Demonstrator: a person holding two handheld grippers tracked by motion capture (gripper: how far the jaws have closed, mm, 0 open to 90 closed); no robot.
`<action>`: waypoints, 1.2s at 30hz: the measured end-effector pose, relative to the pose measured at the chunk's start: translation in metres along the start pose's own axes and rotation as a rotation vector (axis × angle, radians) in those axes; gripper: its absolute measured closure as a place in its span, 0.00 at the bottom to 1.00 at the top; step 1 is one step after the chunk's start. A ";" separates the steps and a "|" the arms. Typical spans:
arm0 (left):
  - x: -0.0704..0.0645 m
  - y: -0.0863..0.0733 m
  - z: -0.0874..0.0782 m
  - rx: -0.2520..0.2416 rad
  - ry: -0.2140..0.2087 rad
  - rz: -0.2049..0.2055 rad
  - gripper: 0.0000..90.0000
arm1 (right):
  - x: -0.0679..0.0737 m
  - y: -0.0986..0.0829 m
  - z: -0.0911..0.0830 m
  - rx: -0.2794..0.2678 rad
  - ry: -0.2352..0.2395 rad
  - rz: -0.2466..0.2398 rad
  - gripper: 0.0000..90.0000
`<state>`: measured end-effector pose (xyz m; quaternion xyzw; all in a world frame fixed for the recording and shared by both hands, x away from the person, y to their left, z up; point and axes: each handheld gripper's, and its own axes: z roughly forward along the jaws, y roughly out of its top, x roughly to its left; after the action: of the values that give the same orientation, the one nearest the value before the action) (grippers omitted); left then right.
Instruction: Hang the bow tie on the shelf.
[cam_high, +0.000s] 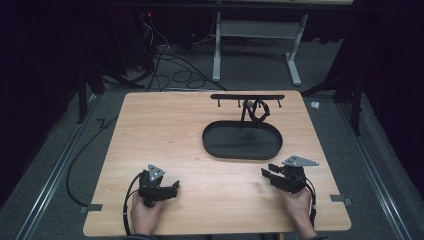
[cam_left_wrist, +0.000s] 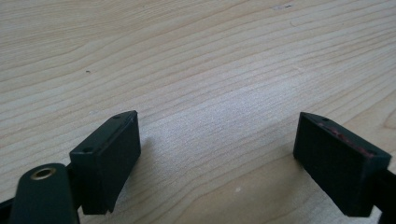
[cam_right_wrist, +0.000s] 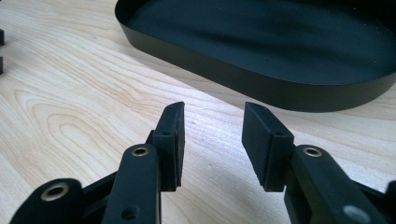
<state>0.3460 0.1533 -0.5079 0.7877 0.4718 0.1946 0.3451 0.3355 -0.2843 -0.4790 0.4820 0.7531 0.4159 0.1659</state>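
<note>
Black tray (cam_right_wrist: 261, 88) — just beyond right gripper (cam_right_wrist: 212, 140) fingers (cam_right_wrist: 172, 135)

Wooden table (cam_high: 165, 145), floor cables (cam_high: 172, 67), grey table frame (cam_high: 255, 30)

On the bench (cam_high: 165, 130), the left hand-held gripper (cam_high: 175, 187) and right hand-held gripper (cam_high: 266, 171) rest near a black oval tray (cam_high: 242, 152) below a hook rack (cam_high: 247, 97).
</note>
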 end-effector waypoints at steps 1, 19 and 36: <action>0.000 0.000 0.000 0.000 0.000 -0.001 0.17 | 0.000 0.000 0.000 -0.001 -0.002 0.004 0.68; 0.000 0.000 0.000 0.000 0.000 0.000 0.17 | 0.002 -0.001 0.012 0.031 -0.034 -0.020 0.68; 0.000 0.000 0.000 0.000 0.000 0.000 0.17 | 0.004 -0.004 0.022 0.062 -0.061 -0.041 0.68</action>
<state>0.3460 0.1533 -0.5079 0.7877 0.4719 0.1946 0.3450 0.3453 -0.2711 -0.4951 0.4837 0.7700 0.3739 0.1825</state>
